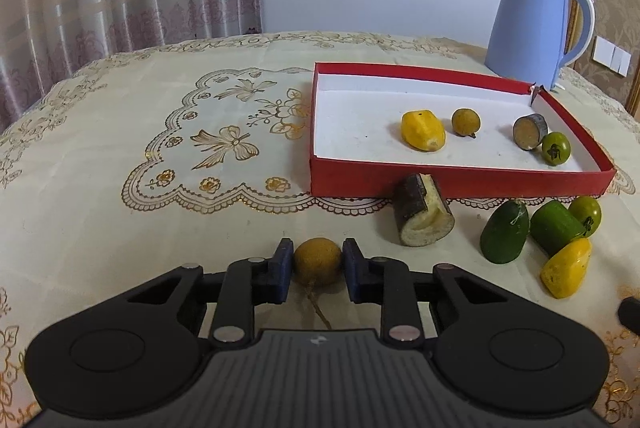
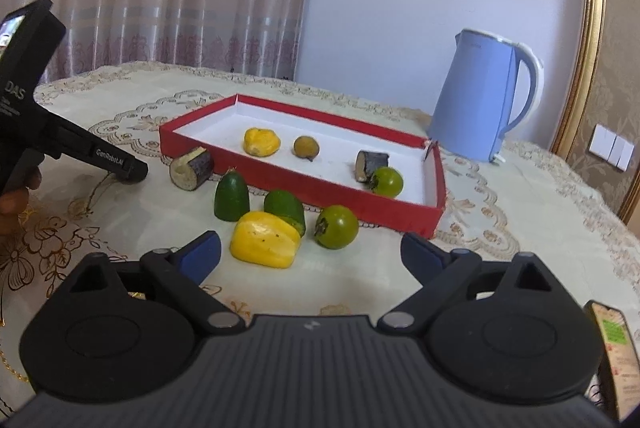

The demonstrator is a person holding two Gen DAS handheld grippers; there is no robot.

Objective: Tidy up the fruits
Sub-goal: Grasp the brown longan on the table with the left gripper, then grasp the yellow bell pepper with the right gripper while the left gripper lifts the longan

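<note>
My left gripper (image 1: 317, 262) is shut on a round brown-yellow fruit (image 1: 318, 260) with a stem, low over the tablecloth. The red tray (image 1: 460, 180) ahead to the right holds a yellow piece (image 1: 422, 131), a brown round fruit (image 1: 465, 122), a dark-skinned cut piece (image 1: 529, 131) and a green persimmon (image 1: 556, 148). In front of the tray lie a dark cut piece (image 1: 422, 216), two green pieces (image 1: 505, 238), a green persimmon (image 1: 586, 214) and a yellow piece (image 1: 566, 268). My right gripper (image 2: 310, 254) is open and empty, just behind the yellow piece (image 2: 266, 239) and the persimmon (image 2: 337, 227).
A blue kettle (image 2: 478, 100) stands behind the tray's far right corner. The table has a cream embroidered cloth (image 1: 160, 132). The left gripper's body (image 2: 48, 132) shows at the left of the right wrist view. A phone (image 2: 614, 352) lies at the right edge.
</note>
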